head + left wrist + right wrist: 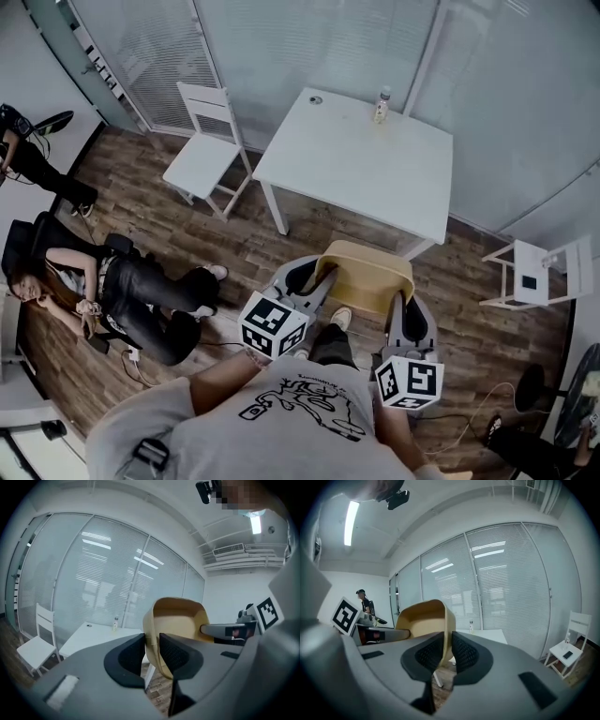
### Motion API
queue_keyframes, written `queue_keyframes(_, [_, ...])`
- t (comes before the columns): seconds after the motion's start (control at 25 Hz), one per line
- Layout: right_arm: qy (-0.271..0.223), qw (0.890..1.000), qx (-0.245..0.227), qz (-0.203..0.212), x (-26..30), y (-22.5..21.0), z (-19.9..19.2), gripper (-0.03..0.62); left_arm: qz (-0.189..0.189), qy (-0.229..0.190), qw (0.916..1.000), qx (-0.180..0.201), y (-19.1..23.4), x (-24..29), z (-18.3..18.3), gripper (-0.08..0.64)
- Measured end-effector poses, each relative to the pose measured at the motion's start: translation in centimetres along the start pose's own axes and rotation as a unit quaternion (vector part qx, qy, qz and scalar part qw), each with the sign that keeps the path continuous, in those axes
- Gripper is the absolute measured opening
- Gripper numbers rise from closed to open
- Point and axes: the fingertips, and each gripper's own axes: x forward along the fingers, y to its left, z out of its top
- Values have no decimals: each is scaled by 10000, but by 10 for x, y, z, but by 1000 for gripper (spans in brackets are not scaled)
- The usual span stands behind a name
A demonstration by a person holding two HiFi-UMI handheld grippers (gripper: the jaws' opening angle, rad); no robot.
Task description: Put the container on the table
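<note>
Setting: an office, most likely a small meeting room.

Evidence:
- Glass partition walls (pixel 309 47) with slatted blinds run along two sides.
- The floor (pixel 225 234) is wood-look plank.
- One plain white table (pixel 361 164) stands near the glass, with a small bottle (pixel 382 105) at its far edge.
- A white slatted chair (pixel 208 155) stands beside the table.
- The ceiling carries a strip light (pixel 350 522) and a vent grille (pixel 228 550).
- A person (pixel 122 300) sits in a black office chair (pixel 23 246) at the left, and cables (pixel 141 370) trail on the floor nearby.
- A low white piece (pixel 534 277) at the right is possibly a second chair, but the view is too distorted to confirm.
</note>
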Motion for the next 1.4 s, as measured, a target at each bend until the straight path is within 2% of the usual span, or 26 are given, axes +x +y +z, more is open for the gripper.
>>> queue_keyframes(0.36, [-84, 9998, 155, 84, 78, -86, 31, 15, 58, 43, 9999, 102, 14, 113, 41, 92])
queue_keyframes(0.68, [-19, 9998, 152, 155, 136, -151, 44, 15, 134, 64, 9999, 55, 23, 195, 56, 92])
queue_keyframes(1.08, [136, 9996, 179, 191, 205, -176, 52, 15, 189, 128, 9997, -86, 66, 254, 70, 92])
queue_keyframes(1.4, [176, 9997, 28, 151, 298, -180, 70, 15, 106, 95, 9997, -195, 139, 309, 92, 92])
